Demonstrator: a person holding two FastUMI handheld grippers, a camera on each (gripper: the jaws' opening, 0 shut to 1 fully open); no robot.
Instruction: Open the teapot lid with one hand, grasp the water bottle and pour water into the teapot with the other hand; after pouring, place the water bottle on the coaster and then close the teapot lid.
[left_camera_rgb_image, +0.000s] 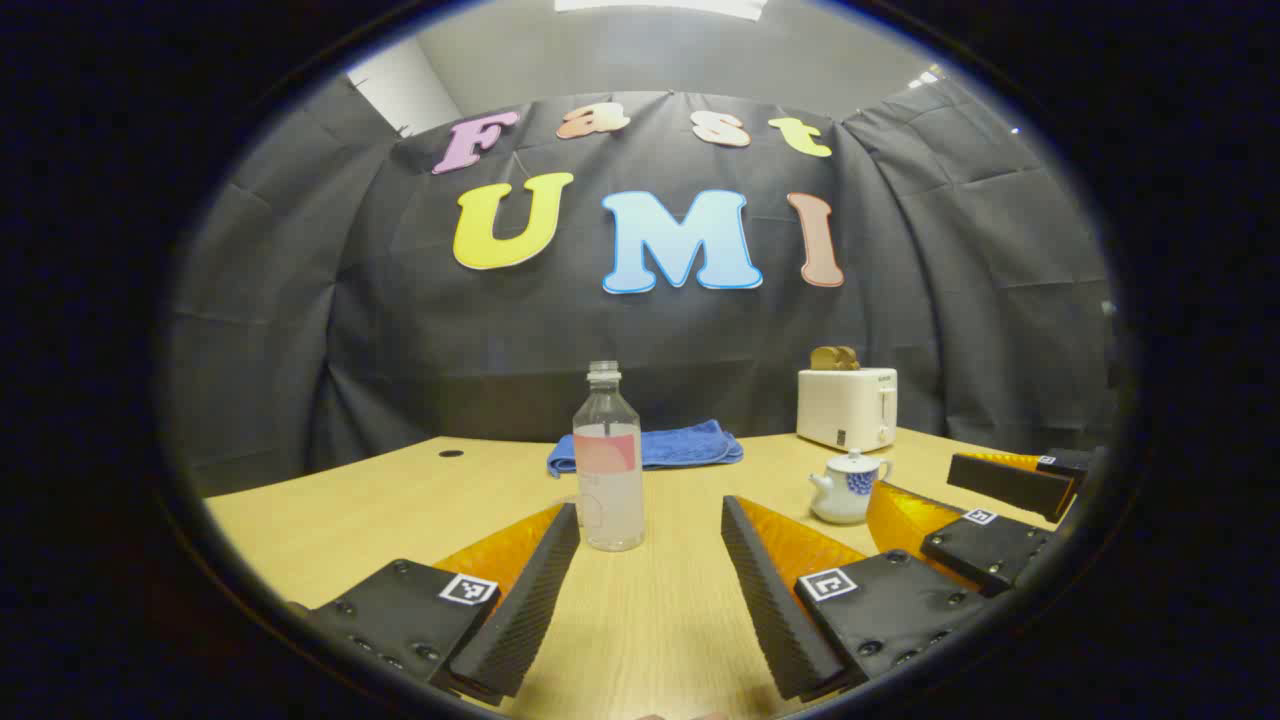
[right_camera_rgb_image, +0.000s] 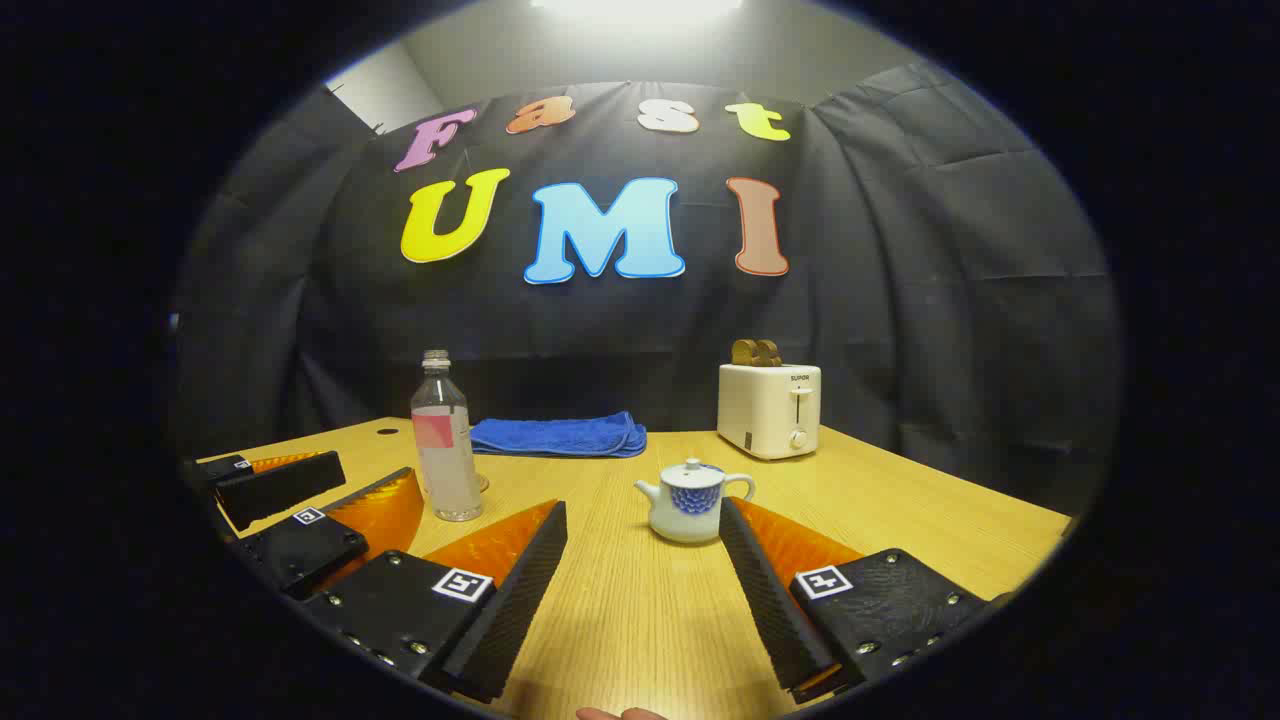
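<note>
Coaster (right_camera_rgb_image: 482, 485) mostly hidden behind water bottle (right_camera_rgb_image: 446, 450); teapot (right_camera_rgb_image: 692, 500) lid seemingly on.

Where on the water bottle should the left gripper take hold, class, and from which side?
Grip the bottle around its straight middle, coming in level from the front. It stands upright, uncapped, directly ahead of the open left gripper, and its round body looks narrower than the gap between the fingers.

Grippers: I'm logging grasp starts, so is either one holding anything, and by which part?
Nothing is held. The left gripper and right gripper are open, short of the water bottle and teapot.
</note>
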